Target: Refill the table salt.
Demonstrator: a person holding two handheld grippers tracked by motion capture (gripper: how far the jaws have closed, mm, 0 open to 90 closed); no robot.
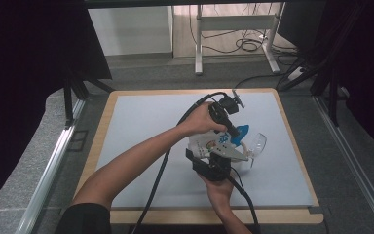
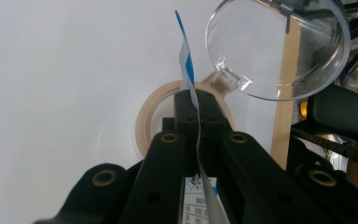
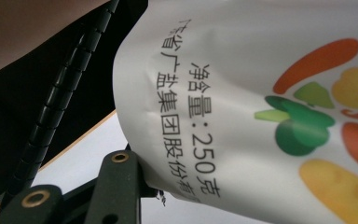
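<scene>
A white pouch [image 1: 205,145] with a blue top edge [image 1: 242,130] hangs above the mat between both grippers. My left gripper [image 1: 233,135] reaches in from the left and is shut on that thin top edge [image 2: 186,70], seen edge-on between the jaws [image 2: 198,100]. My right gripper [image 1: 210,157] comes up from below and is shut on the pouch's lower body. In the right gripper view one finger [image 3: 120,179] presses the printed pouch [image 3: 242,93], and the other finger is hidden behind it. Just right of the pouch lies a clear jar [image 1: 256,144] with a beige mouth ring [image 2: 144,123] and its clear lid [image 2: 279,46] open.
A pale mat [image 1: 141,126] covers the wooden table [image 1: 97,146]. Cables trail from both grippers toward the near edge. Beyond the table stand a desk frame [image 1: 198,44] and floor cables [image 1: 248,45]. Dark curtains flank both sides.
</scene>
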